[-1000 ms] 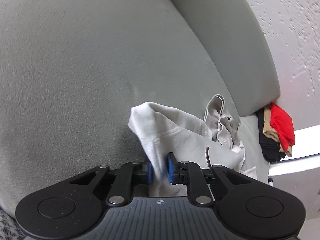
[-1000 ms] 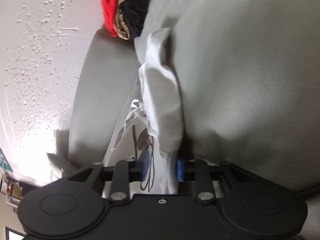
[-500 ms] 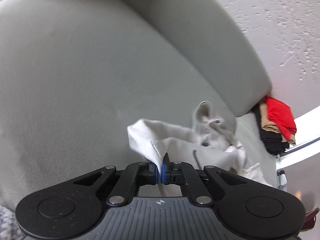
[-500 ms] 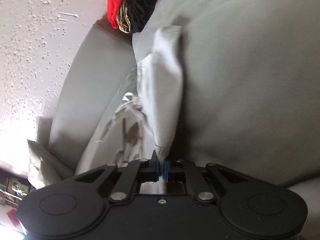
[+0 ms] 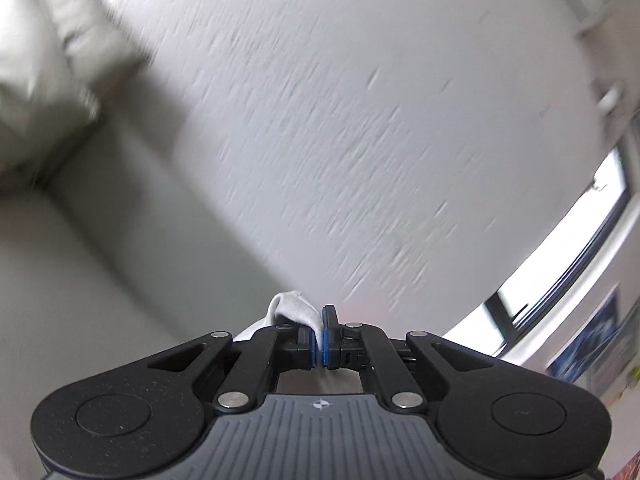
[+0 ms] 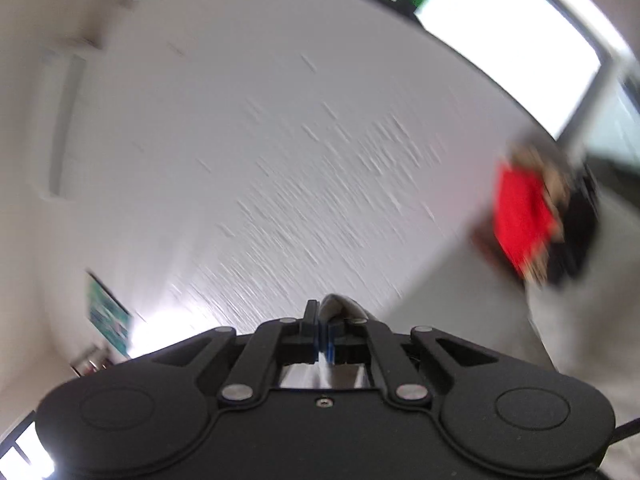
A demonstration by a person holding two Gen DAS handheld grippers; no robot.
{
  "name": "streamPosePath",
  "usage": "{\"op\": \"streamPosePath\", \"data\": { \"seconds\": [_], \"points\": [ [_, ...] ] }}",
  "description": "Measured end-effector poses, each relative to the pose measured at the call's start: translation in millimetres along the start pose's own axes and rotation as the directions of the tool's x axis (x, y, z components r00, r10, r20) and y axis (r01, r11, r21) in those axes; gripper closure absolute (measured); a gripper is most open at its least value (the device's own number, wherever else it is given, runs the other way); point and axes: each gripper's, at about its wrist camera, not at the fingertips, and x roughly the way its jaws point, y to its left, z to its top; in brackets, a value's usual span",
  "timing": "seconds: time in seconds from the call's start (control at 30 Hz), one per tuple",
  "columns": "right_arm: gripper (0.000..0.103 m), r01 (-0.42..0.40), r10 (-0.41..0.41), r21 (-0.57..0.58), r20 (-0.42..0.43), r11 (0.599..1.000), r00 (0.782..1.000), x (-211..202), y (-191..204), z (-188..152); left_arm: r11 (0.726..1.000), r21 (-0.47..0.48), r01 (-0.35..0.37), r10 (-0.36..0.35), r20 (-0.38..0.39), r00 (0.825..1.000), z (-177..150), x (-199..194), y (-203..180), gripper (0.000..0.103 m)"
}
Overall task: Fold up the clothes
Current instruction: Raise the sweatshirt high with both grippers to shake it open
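Garment: I see a fold of pale grey cloth (image 5: 298, 311) bunched just above my left claw's tips.
Left claw (image 5: 319, 340): I have it clamped on that cloth.
Right claw (image 6: 323, 340): clamped on another fold.
Clothes pile (image 6: 524, 216): upper right of my right claw, blurred.

Grey sofa (image 5: 120, 248); red and black clothes pile (image 6: 536, 220) on its arm.

A blurred textured wall (image 5: 360, 120), a grey sofa back (image 5: 120, 220), and bright windows (image 6: 500, 48).
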Motion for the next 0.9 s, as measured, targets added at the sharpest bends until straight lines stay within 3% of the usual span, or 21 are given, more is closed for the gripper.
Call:
{"op": "streamPosePath", "data": {
  "seconds": [0.1,0.17,0.2,0.23,0.3,0.4,0.5,0.53,0.6,0.67,0.8,0.9],
  "points": [
    [0.099,-0.011,0.011,0.004,-0.004,1.000,1.000,-16,17,4,0.998,-0.047,0.053,-0.052,0.028,0.998,9,-31,-12,0.102],
    [0.099,-0.058,0.059,0.021,-0.012,0.998,0.998,-32,24,0,0.991,-0.006,0.131,-0.129,0.094,0.987,6,-53,-26,0.102],
    [0.099,-0.094,0.095,-0.010,0.014,0.995,0.995,-42,30,-3,0.990,0.037,0.137,-0.141,0.133,0.981,3,-63,-33,0.101],
    [0.099,-0.113,0.113,-0.025,0.020,0.993,0.993,-47,33,-7,0.991,0.087,0.098,-0.111,0.164,0.980,1,-69,-40,0.101],
    [0.099,-0.098,0.098,-0.008,-0.020,0.995,0.995,-47,31,-12,0.996,0.080,0.048,-0.059,0.150,0.987,5,-70,-39,0.102],
    [0.100,-0.105,0.106,0.021,-0.042,0.994,0.993,-53,30,-16,0.995,0.025,0.098,-0.101,0.131,0.986,11,-77,-33,0.102],
    [0.100,-0.179,0.179,0.010,0.033,0.984,0.983,-81,38,-13,0.989,0.055,0.134,-0.142,0.184,0.973,11,-98,-38,0.101],
    [0.100,-0.189,0.190,-0.009,0.055,0.982,0.980,-88,41,-12,0.991,0.072,0.110,-0.121,0.180,0.976,13,-100,-37,0.100],
    [0.100,-0.149,0.153,-0.072,0.061,0.986,0.986,-85,46,-12,0.995,0.088,0.044,-0.054,0.119,0.991,19,-88,-29,0.101],
    [0.100,-0.095,0.096,-0.068,0.011,0.993,0.995,-60,39,-14,0.999,0.050,0.019,-0.020,0.022,1.000,19,-61,-13,0.102],
    [0.100,-0.043,0.043,-0.057,0.000,0.997,0.999,-14,27,-26,0.994,0.098,-0.040,0.042,-0.023,0.999,14,-17,-3,0.101],
    [0.101,0.026,-0.027,-0.040,-0.020,0.999,0.999,36,15,-33,0.985,0.100,-0.138,0.150,-0.127,0.980,23,55,22,0.101]
  ]
}}
